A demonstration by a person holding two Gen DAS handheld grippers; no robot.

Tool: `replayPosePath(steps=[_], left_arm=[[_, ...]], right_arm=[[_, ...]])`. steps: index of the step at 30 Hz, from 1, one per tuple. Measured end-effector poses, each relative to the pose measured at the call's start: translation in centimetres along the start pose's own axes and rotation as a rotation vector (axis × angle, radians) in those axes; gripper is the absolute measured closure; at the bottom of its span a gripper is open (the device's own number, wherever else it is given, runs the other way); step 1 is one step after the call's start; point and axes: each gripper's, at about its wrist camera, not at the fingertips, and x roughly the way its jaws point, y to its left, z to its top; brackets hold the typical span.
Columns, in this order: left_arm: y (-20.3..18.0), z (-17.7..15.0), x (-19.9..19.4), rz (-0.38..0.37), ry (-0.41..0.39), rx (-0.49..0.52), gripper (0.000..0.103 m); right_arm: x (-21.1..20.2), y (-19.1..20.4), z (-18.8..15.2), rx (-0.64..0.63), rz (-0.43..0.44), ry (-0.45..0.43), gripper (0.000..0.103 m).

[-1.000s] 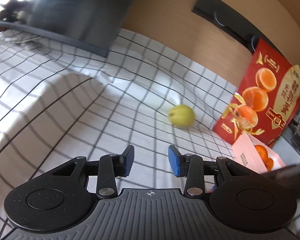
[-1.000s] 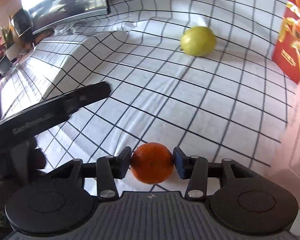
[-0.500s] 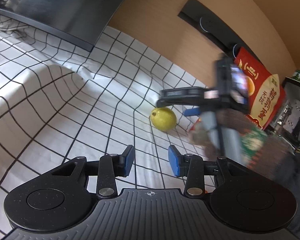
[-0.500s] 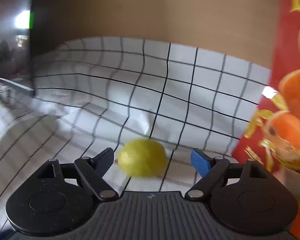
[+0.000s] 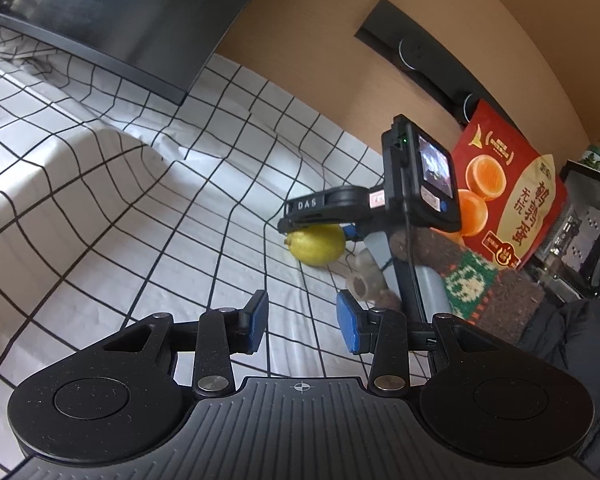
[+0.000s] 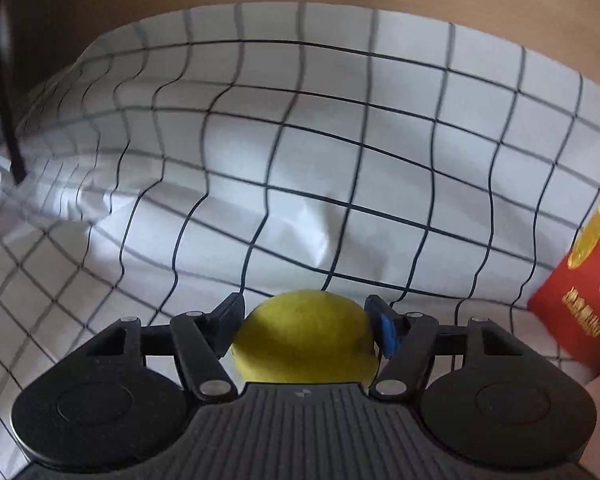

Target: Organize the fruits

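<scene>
Presently listed. Right gripper (image 6: 305, 330): low over the cloth (image 6: 340, 168), its two pads set against either flank of the lemon (image 6: 304, 340), which fills the gap between them; whether the pads bite or merely touch cannot be told. Seen from the left wrist view, the same gripper (image 5: 320, 226) lies over the top of the lemon (image 5: 318, 245), and the fruit rests on the cloth (image 5: 140, 200). Right hand (image 5: 370, 276): wrapped on the gripper's handle, with a knitted cuff behind it. Left gripper (image 5: 302, 320): pads spread apart, nothing between them, hanging above the cloth nearer the camera, apart from the lemon. Cloth: white, black grid, rumpled into folds. Red bag (image 5: 508, 200): printed with oranges, upright just behind the right gripper, leaning at the tan wall (image 5: 320, 40); its corner (image 6: 580, 296) shows right of the lemon. Monitor (image 5: 140, 12): dark, at the far left on the cloth.
</scene>
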Motion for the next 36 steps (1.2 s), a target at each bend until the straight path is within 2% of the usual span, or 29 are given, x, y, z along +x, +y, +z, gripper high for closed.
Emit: replayPosePath(steps=[5,12,19,23,26,31,34,36], left_arm=[[-0.2,0.0,-0.1,0.005,-0.011,0.015,0.061],[-1.0,-0.3,-0.1,-0.005,-0.017,0.068,0.061],[-0.7,-0.3,-0.1,-0.004,-0.018,0.053,0.061],[-0.5,-0.2,0.1,-0.001,-0.01,0.041,0.061],[-0.3,-0.2,0.3,-0.004,0.004,0.028,0.061],[-0.3,-0.2,1.0,-0.009,0.077,0.016,0.061],[-1.1,-0.1,1.0,-0.006,0.117,0.018,0.061],[-2.2,-0.1,0.9,-0.031,0.144,0.036,0.061]], right_arm=[[-1.2,0.9,-0.5,-0.092,-0.019,-0.012,0.036],[0.2,-0.7,-0.4,0.035,0.013,0.027,0.034],[-0.5,0.6,-0.5,-0.067,-0.033,0.003,0.034],[-4.3,-0.2,-0.7,-0.047,0.024,-0.028,0.034],[-8.9,-1.3,-1.8,-0.022,0.074,-0.045,0.034],[-16.9,-3.6,-7.0,0.023,0.147,-0.037,0.034],[-20.4,-4.8,-11.2,0.016,0.137,-0.037,0.034],[-22.2,-5.8,-14.0,0.023,0.134,-0.032,0.034]])
